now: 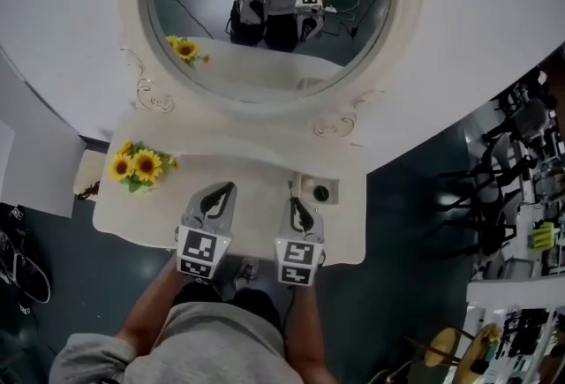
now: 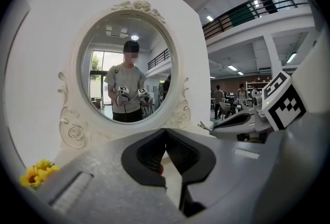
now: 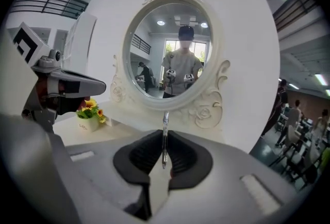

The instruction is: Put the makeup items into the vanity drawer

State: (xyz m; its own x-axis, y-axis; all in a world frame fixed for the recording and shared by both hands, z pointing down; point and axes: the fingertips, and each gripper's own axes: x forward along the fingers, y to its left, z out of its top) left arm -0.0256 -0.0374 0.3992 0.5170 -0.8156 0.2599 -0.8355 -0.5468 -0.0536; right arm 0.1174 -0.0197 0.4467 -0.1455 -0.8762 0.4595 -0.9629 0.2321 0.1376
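1. Right gripper (image 3: 165,134): jaws clamped on thin silvery makeup stick (image 3: 165,121), held upright above vanity top (image 1: 256,175).
2. Left gripper (image 2: 165,133): jaws together, apparently empty.

Drawer: not visible.
Step, judged: stick held, not yet stowed.
Next: left opens drawer, right lowers stick in.

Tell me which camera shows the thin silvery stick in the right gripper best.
The right gripper view: the thin silvery stick stands upright, clamped by the right gripper. The left gripper view catches only its tip, poking out of that gripper sideways. In the head view it is too small to make out.
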